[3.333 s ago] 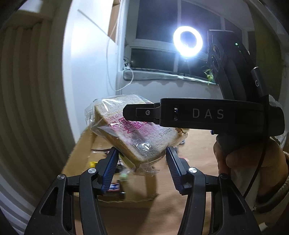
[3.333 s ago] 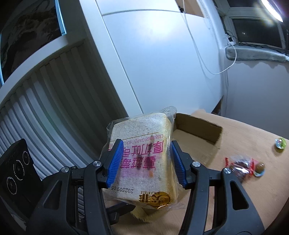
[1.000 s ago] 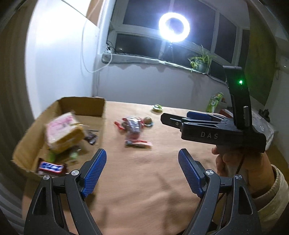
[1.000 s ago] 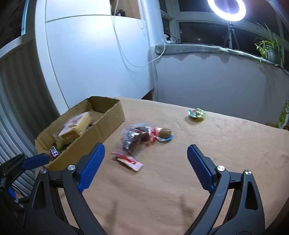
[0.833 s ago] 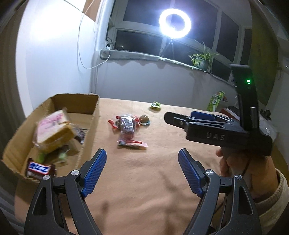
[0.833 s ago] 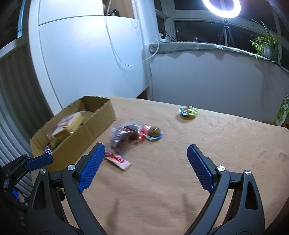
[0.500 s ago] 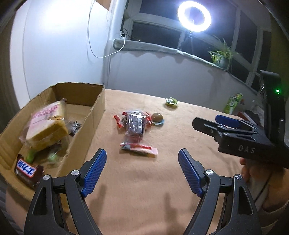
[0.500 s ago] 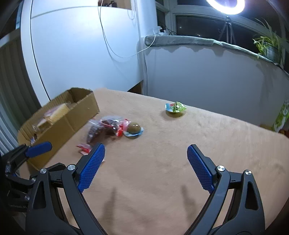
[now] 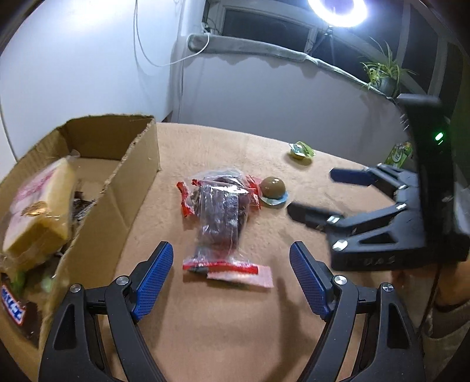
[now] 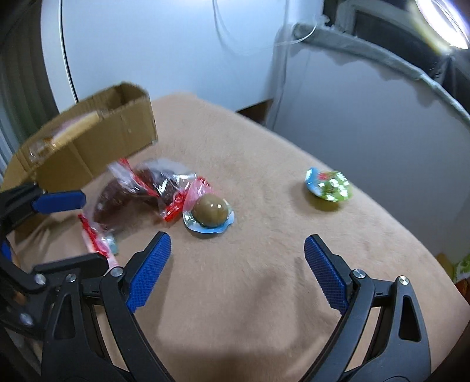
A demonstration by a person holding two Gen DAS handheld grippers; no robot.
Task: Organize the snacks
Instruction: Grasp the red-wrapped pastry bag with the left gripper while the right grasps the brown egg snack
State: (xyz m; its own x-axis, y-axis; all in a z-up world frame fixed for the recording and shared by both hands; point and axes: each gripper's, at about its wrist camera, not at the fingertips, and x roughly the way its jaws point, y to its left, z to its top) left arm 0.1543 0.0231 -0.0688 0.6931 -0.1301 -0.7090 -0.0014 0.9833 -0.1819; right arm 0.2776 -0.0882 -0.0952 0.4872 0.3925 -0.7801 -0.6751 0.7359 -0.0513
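A cardboard box (image 9: 138, 164) stands at the table's left and holds a wrapped bread loaf (image 9: 44, 202) and a chocolate bar (image 9: 11, 305). On the tan cloth lie a clear bag of dark snacks (image 9: 220, 214), a red-and-white sachet (image 9: 235, 271), a brown jelly cup (image 9: 273, 188) and a green jelly cup (image 9: 300, 150). My left gripper (image 9: 232, 276) is open and empty just short of the sachet. My right gripper (image 10: 235, 267) is open and empty, near the brown jelly cup (image 10: 210, 213); it also shows in the left wrist view (image 9: 320, 194).
The box (image 10: 97, 147) and snack bag (image 10: 138, 191) sit left in the right wrist view, the green jelly cup (image 10: 329, 185) farther right. A white wall and a window sill with a ring light (image 9: 337, 11) and a plant (image 9: 382, 76) lie behind the table.
The bread left both grippers and now lies in the box. Both grippers opened, pulled away from the box and moved toward the loose snacks on the cloth.
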